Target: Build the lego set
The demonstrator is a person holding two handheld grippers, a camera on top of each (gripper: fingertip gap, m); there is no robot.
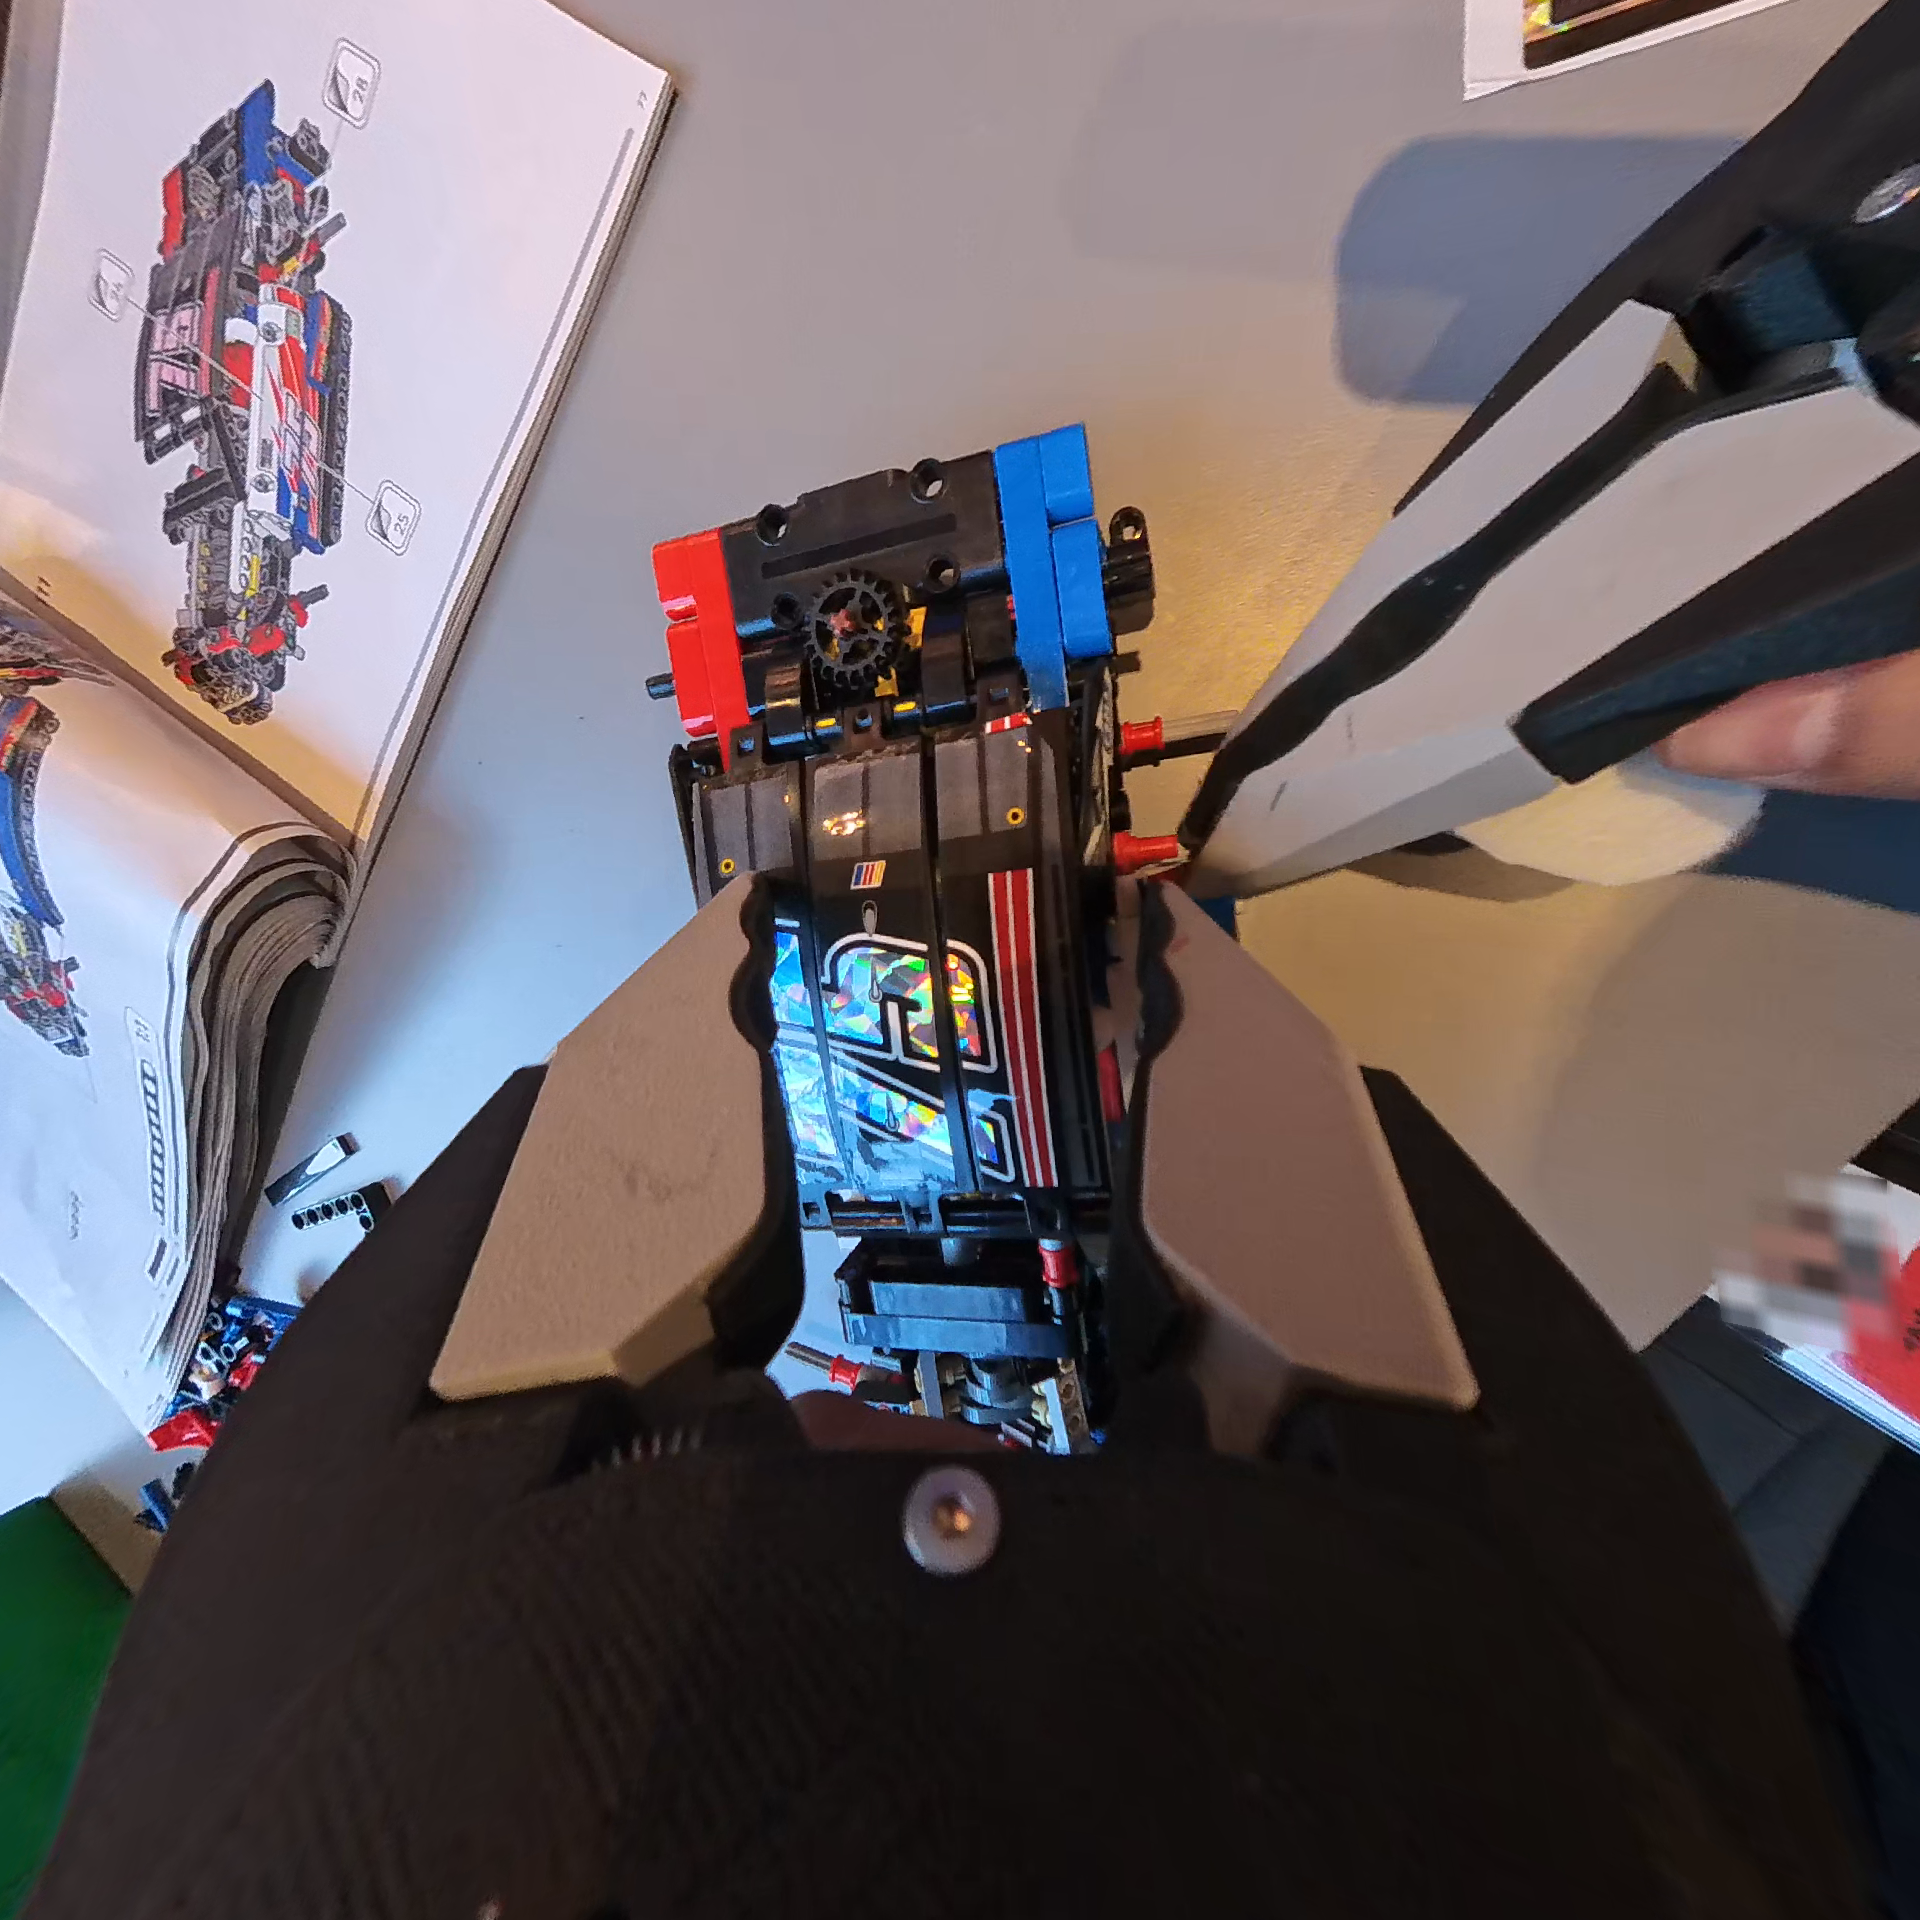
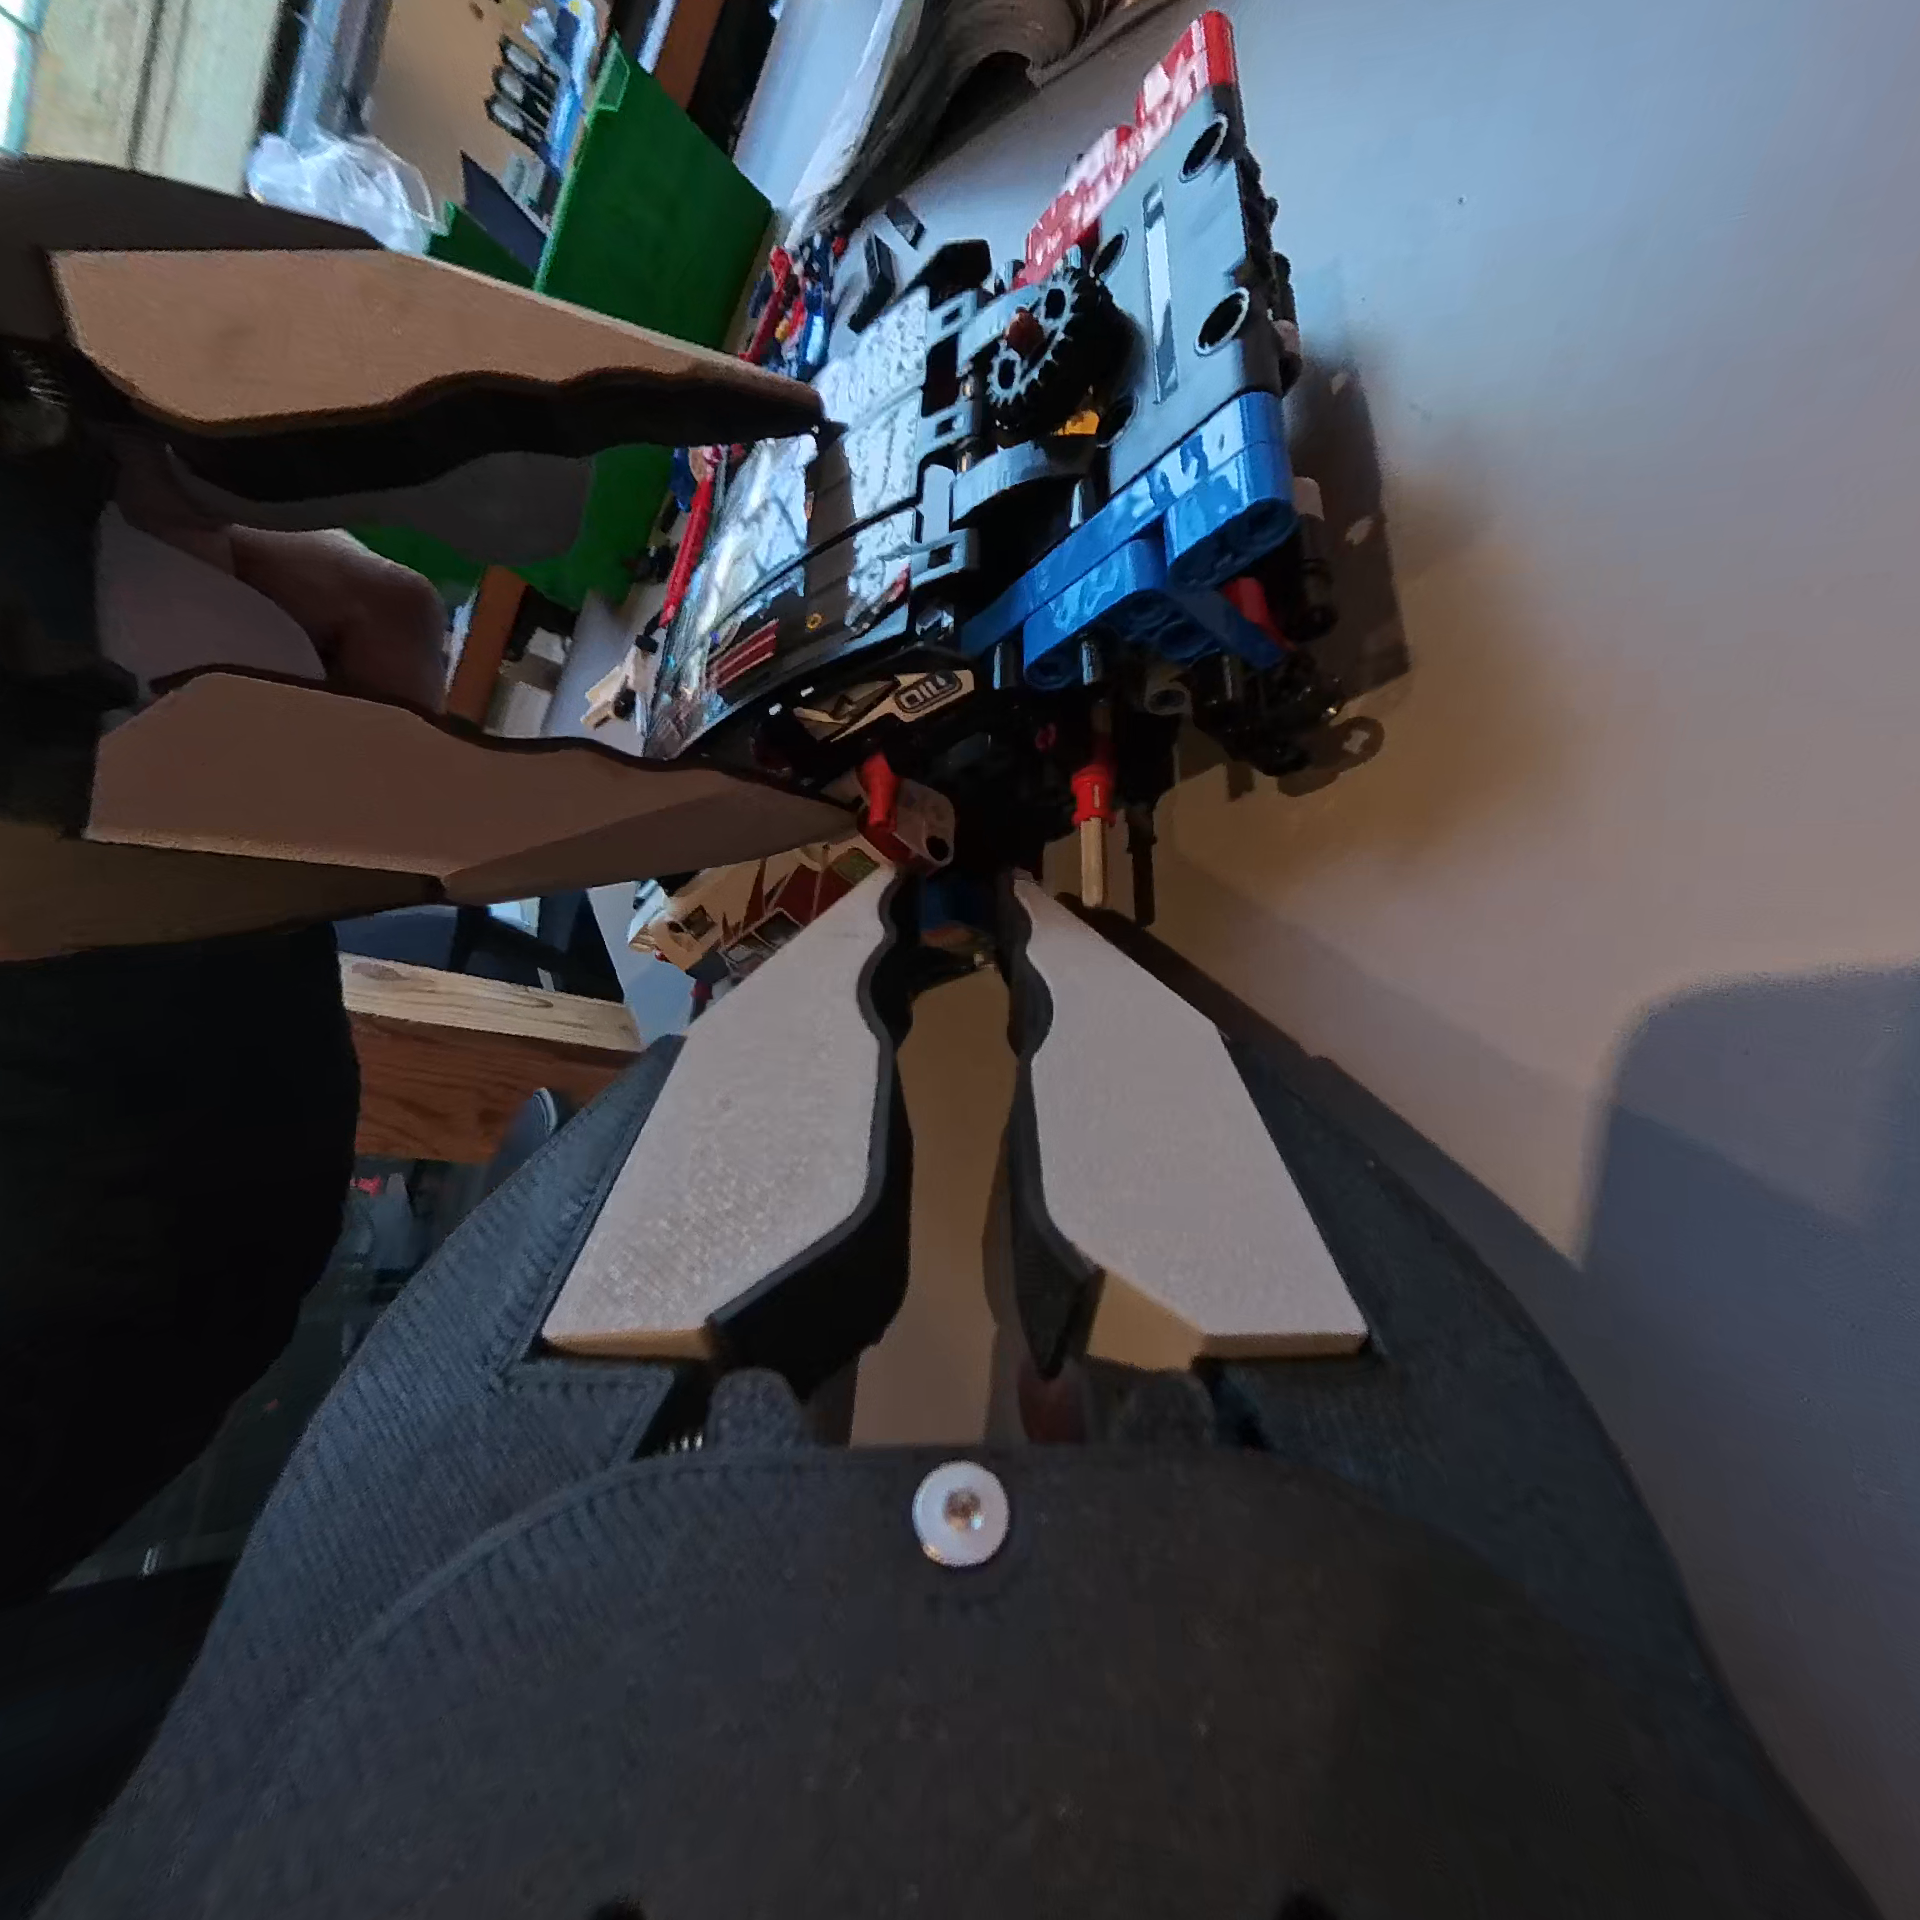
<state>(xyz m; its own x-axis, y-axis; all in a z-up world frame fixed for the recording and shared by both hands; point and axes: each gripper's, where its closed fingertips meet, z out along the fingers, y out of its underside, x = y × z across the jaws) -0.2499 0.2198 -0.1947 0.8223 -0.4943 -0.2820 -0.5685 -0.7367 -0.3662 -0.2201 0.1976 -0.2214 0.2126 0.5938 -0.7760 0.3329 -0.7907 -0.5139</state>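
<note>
The lego car model [image 1: 914,810] is black with a shiny holographic top panel, red and blue beams and a black gear at its far end. It rests on the grey table [image 1: 935,260]. My left gripper [image 1: 951,904] is shut on the model, one finger on each long side. It also shows in the right wrist view [image 2: 836,623], on the model [image 2: 1091,436]. My right gripper [image 2: 956,888] is at the model's side by the red pins [image 2: 1091,795]. Its jaws are nearly together on a small blue piece [image 2: 951,914]. The right gripper also shows in the left wrist view [image 1: 1195,842].
An open instruction booklet [image 1: 312,312] lies left of the model. Loose pieces [image 1: 322,1195] lie by its lower edge. A green baseplate [image 2: 644,239] and clutter sit beyond. A paper sheet [image 1: 1610,42] lies at the far right. A hand [image 1: 1787,727] holds the right gripper.
</note>
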